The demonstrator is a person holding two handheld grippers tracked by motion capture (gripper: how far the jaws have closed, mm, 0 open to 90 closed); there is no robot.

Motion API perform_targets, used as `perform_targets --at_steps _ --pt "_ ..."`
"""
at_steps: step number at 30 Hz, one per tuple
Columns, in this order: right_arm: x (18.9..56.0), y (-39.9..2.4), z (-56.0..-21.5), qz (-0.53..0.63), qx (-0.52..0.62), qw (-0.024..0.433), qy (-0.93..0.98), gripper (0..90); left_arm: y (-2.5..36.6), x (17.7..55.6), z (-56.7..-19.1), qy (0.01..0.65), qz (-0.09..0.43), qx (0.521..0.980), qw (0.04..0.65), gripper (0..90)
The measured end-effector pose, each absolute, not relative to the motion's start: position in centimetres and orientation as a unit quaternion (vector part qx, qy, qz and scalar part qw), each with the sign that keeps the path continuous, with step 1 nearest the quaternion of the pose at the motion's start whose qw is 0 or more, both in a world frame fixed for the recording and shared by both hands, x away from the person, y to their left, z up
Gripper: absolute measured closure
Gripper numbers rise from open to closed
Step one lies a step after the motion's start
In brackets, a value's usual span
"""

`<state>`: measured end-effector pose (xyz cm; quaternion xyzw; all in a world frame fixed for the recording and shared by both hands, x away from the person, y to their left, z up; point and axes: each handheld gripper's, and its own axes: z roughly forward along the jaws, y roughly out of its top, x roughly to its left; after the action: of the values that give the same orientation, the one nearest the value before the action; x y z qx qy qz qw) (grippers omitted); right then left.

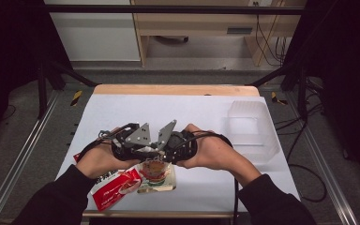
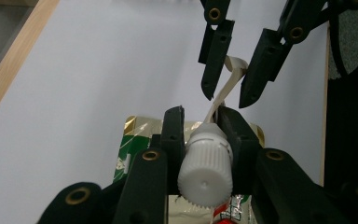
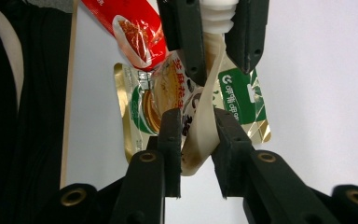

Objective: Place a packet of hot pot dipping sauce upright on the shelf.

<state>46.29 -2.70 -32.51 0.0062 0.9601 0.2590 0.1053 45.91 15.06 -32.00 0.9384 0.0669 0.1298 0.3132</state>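
White ribbed plastic marks the screw cap (image 2: 206, 168) of a small flattened tube (image 3: 205, 126), and the left gripper (image 2: 200, 123) is clamped on that cap, its jaws pressing it from both sides. The tube's cream body runs away from the cap to the right gripper (image 3: 198, 133), whose jaws are closed on the flat tail end, so the tube hangs stretched between the two tools above the near part of the white tabletop (image 1: 192, 110). In the high view both grippers meet nose to nose, left gripper (image 1: 133, 140) and right gripper (image 1: 171, 143), just above a gold-edged food sachet (image 1: 157, 176) and a red sachet (image 1: 115, 187) that lie on the tabletop. A clear plastic box (image 1: 253, 126) stands well apart at the far right. The work looks like twisting the cap loose, and the risks come from the soft body: the right gripper's hold is on thin, bent material, so a turn may simply wring the tube instead of freeing the thread, or the tail may slide out of the pads. Squeezing that end harder could push paste toward the neck, which would spill onto the sachets once the cap gives.
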Motion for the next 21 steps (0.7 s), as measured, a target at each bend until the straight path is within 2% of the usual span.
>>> perform_targets --at_steps 11,21 --pt "46.48 -2.55 -32.80 0.256 0.031 0.112 0.960 86.2 15.18 45.83 -32.17 0.064 0.118 0.936 0.325 72.8" --pt "46.42 -2.61 -32.41 0.254 0.042 0.110 0.960 89.2 15.27 45.92 -32.22 0.066 0.121 0.937 0.322 72.7"
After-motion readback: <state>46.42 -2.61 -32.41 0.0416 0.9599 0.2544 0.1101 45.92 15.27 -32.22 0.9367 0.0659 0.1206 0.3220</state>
